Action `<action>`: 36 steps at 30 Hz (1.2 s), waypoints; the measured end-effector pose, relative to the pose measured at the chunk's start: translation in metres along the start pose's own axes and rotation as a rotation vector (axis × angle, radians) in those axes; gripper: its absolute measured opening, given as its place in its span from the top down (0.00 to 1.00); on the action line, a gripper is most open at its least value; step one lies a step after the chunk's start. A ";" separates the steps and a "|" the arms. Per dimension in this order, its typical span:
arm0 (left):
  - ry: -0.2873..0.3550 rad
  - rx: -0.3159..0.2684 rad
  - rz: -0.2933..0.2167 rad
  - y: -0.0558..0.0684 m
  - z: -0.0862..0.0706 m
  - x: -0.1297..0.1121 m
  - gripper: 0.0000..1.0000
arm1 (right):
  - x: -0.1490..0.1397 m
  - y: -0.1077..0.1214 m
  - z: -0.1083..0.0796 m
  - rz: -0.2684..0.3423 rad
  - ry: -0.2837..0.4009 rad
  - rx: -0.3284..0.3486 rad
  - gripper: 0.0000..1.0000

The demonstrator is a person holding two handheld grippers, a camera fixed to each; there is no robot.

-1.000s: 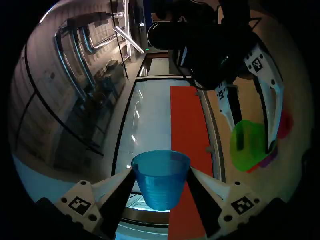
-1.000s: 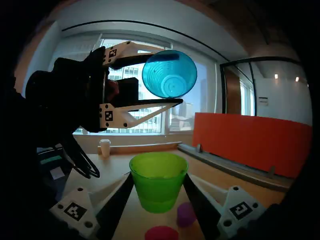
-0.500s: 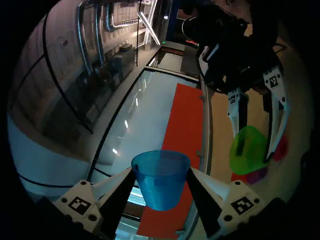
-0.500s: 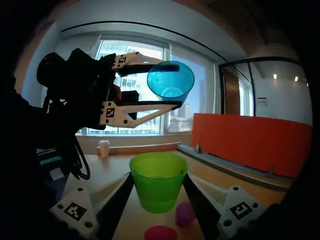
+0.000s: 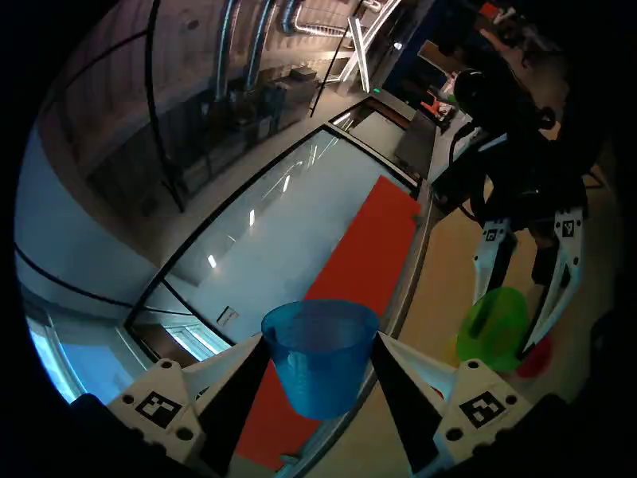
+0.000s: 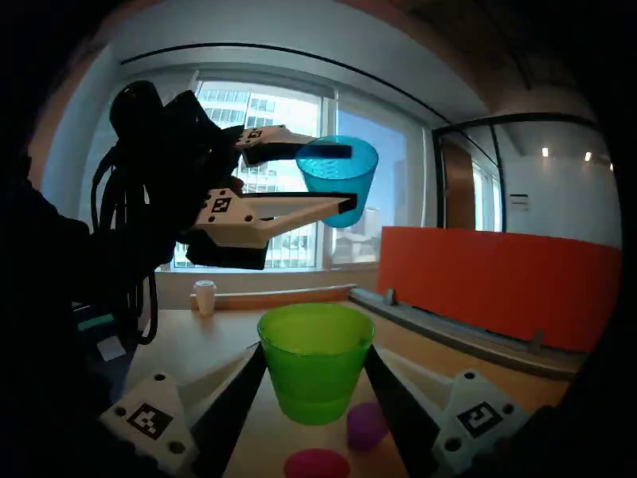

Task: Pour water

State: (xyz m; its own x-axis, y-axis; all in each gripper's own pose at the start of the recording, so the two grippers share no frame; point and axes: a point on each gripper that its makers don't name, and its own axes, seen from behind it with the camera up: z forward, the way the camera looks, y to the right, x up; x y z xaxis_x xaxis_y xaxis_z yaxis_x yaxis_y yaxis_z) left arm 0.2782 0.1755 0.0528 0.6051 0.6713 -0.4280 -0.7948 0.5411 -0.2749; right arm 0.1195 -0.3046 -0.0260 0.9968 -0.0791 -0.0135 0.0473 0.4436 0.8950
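Far left: the left gripper point(image 6: 350, 176) is held high in front of the window point(image 6: 263, 119), with a dark tangle of cables trailing behind it.
Its jaws: clenched on the blue cup point(image 6: 334, 163), one finger on each side of the wall. The cup is carried mouth up with a slight lean, well above the table.
Back of the table: a small white paper cup point(image 6: 205, 296) stands alone near the window sill.
Centre: the right gripper point(image 6: 315, 350) sits low over the wooden table point(image 6: 231, 334).
Its jaws: grasping the green cup point(image 6: 316, 374), which is upright with both fingers pressed to its sides.
Cups: blue is up and to the left, green is below and nearer. The two are well apart.
Just right of the green cup: a purple item point(image 6: 365, 425) and a pink item point(image 6: 317, 462) lie on the table between the right gripper's fingers.
Right: an orange partition point(image 6: 509, 279) runs along the table's far edge.
Water: cannot tell whether either cup holds any.
Left gripper view: the blue cup sits squarely between its own fingers. The right gripper and the green cup are farther off to the right, over the table.
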 end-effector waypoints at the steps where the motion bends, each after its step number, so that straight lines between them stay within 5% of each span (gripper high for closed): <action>1: -0.004 0.000 -0.023 -0.001 0.000 -0.001 0.16 | 0.000 0.000 0.000 0.000 0.001 0.000 0.13; 12: 0.003 -0.019 -0.344 -0.006 0.005 -0.008 0.15 | 0.002 -0.002 -0.002 -0.005 -0.001 -0.001 0.13; 30: 0.006 -0.070 -0.795 -0.008 0.005 -0.022 0.15 | 0.008 -0.005 -0.005 -0.007 0.008 -0.008 0.13; 36: -0.012 -0.081 -0.856 -0.002 0.007 -0.030 0.15 | 0.009 -0.006 -0.005 0.000 0.009 -0.009 0.13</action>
State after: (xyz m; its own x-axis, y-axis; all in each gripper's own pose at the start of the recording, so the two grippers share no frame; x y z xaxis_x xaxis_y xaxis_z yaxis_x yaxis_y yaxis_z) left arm 0.2625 0.1579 0.0726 0.9979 0.0539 -0.0361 -0.0649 0.8259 -0.5601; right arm 0.1281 -0.3032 -0.0333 0.9973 -0.0710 -0.0180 0.0482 0.4512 0.8911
